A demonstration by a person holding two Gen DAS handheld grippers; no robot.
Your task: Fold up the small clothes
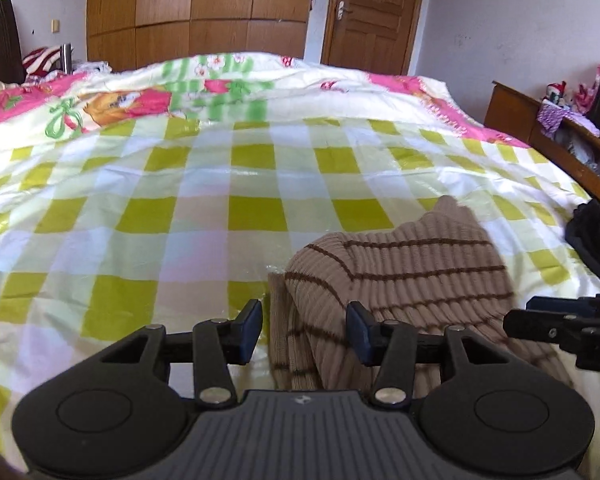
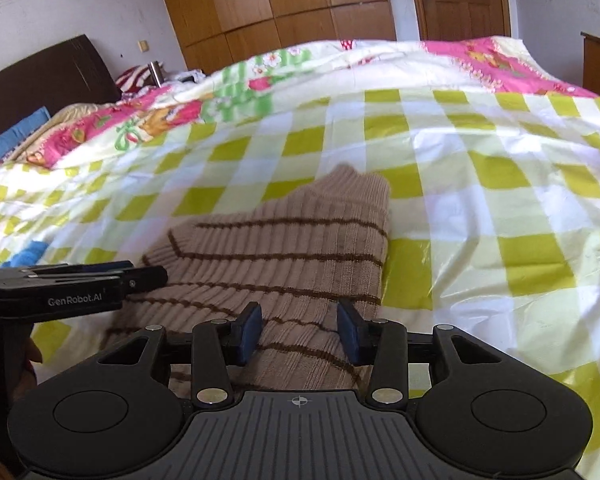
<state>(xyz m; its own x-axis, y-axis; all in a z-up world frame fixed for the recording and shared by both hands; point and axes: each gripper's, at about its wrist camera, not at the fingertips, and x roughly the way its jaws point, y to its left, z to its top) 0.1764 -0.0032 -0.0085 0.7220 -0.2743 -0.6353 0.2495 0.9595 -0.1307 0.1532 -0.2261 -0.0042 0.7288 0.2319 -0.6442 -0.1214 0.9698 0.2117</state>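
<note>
Ribbed tan sweater (image 2: pixel 284 256) lies bunched on the bed (image 2: pixel 480 200). Both hand-held grippers, left (image 1: pixel 303 330) and right (image 2: pixel 299 326), gape empty over its near edge; we should pinch low, then fold evenly.

One striped sweater (image 2: pixel 284 248), one checked quilt (image 2: pixel 480 184), two grippers (image 1: pixel 304 332) (image 2: pixel 299 330).

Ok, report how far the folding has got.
Done: the tan striped sweater already looks doubled over on the checked quilt, one layer lying across another. In hand: nothing is gripped; the left gripper and right gripper are both open at its near edge. Left: the final fold and tidying, as the bundle is uneven.
</note>
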